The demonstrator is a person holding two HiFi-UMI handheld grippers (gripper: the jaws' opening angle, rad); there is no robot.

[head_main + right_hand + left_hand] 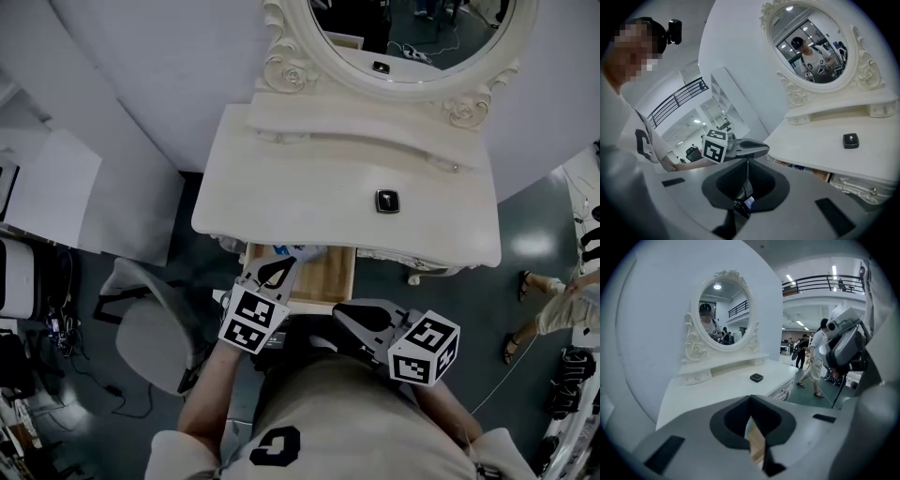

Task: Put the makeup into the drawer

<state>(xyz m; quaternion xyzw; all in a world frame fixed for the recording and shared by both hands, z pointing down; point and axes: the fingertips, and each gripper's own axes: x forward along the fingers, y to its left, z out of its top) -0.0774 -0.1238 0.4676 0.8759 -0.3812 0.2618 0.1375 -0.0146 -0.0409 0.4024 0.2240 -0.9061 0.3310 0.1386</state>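
1. Edges first: the white vanity desk (281, 197) has a curvy front edge, and a wooden drawer (323, 277) is pulled out from under it, toward the person. Both grippers hang just in front of and above that open drawer. A grey chair (150, 328) sits close on the left side, and on the right there's dark floor (525, 244) with a person in sandals (553, 309) standing on it
2. Fingers: the left gripper (751, 401) has its fingers together with nothing clamped; the drawer's wood shows through the slot below the tips. The right gripper (747, 164) is the same, fingers pressed together and empty. Something small and dark shows below them, can't tell what
3. Makeup: the small black square compact (387, 201) lies flat on the desk top, right of the middle, between the mirror base and the front edge, well apart from both grippers. Something blue and white lies at the drawer's back left
4. Room: an ornate white oval mirror (412, 37) stands at the back of the desk against a curved white wall
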